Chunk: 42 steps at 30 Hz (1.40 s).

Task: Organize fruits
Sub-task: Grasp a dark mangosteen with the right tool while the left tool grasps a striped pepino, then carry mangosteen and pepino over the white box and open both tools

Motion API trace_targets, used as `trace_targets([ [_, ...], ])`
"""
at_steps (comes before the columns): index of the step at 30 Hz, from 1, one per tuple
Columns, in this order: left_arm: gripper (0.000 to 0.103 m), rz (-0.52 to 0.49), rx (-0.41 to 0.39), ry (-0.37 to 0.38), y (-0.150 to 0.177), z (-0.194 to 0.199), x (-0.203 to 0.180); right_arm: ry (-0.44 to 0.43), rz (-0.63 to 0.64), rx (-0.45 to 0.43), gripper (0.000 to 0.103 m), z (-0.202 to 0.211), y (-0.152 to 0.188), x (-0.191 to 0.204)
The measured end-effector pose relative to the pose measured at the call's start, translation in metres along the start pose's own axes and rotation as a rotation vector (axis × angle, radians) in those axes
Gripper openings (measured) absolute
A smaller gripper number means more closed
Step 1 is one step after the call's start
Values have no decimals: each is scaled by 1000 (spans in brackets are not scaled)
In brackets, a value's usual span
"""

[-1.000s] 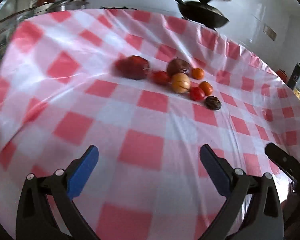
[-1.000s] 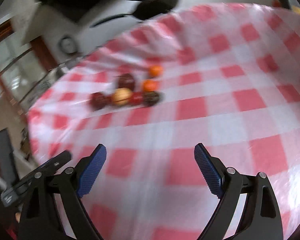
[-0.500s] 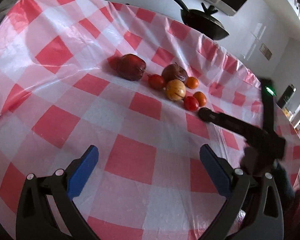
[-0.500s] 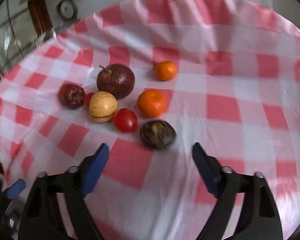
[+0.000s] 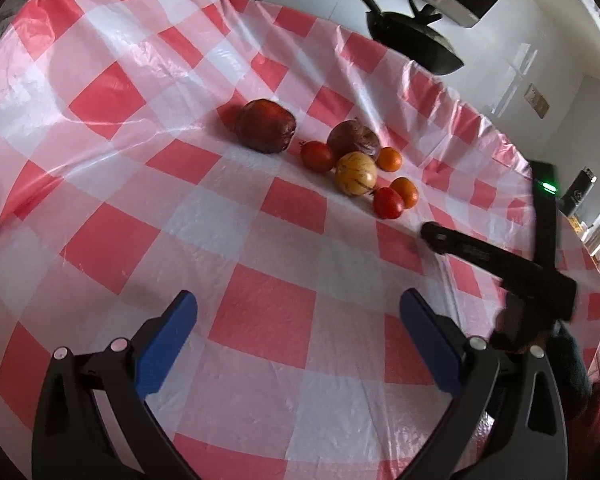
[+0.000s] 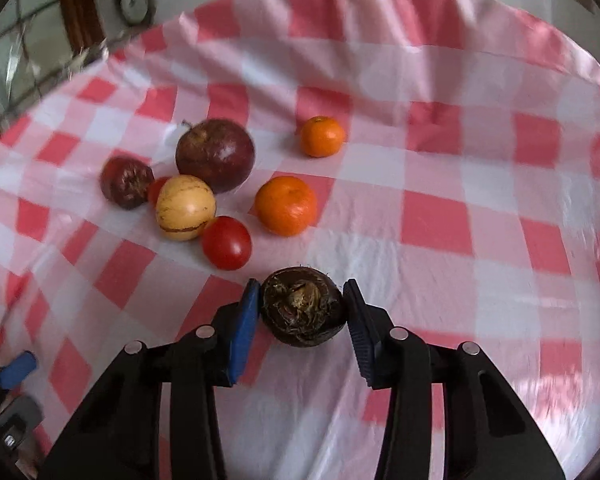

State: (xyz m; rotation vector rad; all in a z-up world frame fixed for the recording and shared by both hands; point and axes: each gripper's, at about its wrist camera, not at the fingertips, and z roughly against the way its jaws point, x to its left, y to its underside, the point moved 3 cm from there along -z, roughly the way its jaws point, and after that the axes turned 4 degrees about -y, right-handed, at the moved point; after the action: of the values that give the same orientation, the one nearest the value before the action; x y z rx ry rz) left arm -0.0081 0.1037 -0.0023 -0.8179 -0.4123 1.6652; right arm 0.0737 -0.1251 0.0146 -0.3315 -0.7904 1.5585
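Observation:
Fruits lie in a cluster on the red-and-white checked tablecloth (image 6: 440, 216). My right gripper (image 6: 302, 312) is shut on a dark brown rough fruit (image 6: 303, 311) near the cluster's front. Behind it lie a red tomato (image 6: 227, 242), a yellow striped fruit (image 6: 185, 207), two oranges (image 6: 286, 205) (image 6: 323, 136), a large purple fruit (image 6: 215, 155) and a dark red apple (image 6: 126, 182). My left gripper (image 5: 296, 340) is open and empty, well short of the apple (image 5: 265, 125) and the cluster; the right gripper's arm (image 5: 496, 260) shows at its right.
A black pan (image 5: 416, 42) hangs off the wall behind the table's far edge. A glass railing (image 6: 24, 68) runs past the table's left side. The cloth is wrinkled around the fruit.
My right gripper has moved forward and closed its jaws on the dark brown fruit. The left gripper has stayed almost still and open.

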Motion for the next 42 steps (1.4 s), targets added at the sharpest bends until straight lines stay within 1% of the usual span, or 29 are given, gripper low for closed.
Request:
trace_targets([
  [3,101,-22,60,-38,-5,-15,-6,-51,-121,-55,43,12,3,-22],
  [5,101,-53,52,-77,-15,-25,-15,-81,-193,-72,43,13,3,-34],
  [7,101,-75,58,-82,-27,-39,-28,-94,-209,-74,43,12,3,-36],
  [9,101,-65,65,-81,-39,-55,-39,-102,-202,-78,43,13,2,-34],
  [11,101,-36,81,-73,-51,-75,-49,-122,-209,-81,43,12,2,-35],
  [15,101,19,76,-99,-74,-105,-64,-148,-214,-90,43,14,4,-35],
  [18,94,20,69,-152,-88,-125,-74,-157,-213,-95,43,16,4,-35],
  [20,83,10,83,-180,-94,-138,-79,-161,-211,-96,43,16,4,-35],
  [21,80,-8,104,-217,-96,-146,-82,-161,-211,-97,43,16,4,-35],
  [22,71,-17,119,-234,-95,-150,-83,-161,-212,-97,43,16,4,-35],
  [23,62,-31,108,-253,-94,-151,-85,-161,-212,-97,43,16,4,-35],
  [24,57,-42,108,-241,-93,-151,-86,-163,-213,-99,43,17,4,-35],
  [25,44,-57,103,-204,-92,-149,-89,-163,-212,-100,43,17,4,-35],
  [27,44,-66,94,-205,-87,-144,-88,-164,-214,-103,43,17,4,-35],
  [30,44,-67,45,-184,-76,-123,-76,-167,-215,-109,43,18,4,-36],
  [34,43,-9,12,-139,-56,-87,-54,-168,-214,-108,43,18,4,-36],
  [37,43,32,3,-115,-44,-71,-43,-167,-215,-109,43,18,4,-36],
  [40,43,99,-17,-73,-45,-62,-31,-168,-214,-109,43,18,3,-36],
  [42,43,118,-30,-63,-44,-60,-26,-166,-215,-110,43,18,4,-36],
])
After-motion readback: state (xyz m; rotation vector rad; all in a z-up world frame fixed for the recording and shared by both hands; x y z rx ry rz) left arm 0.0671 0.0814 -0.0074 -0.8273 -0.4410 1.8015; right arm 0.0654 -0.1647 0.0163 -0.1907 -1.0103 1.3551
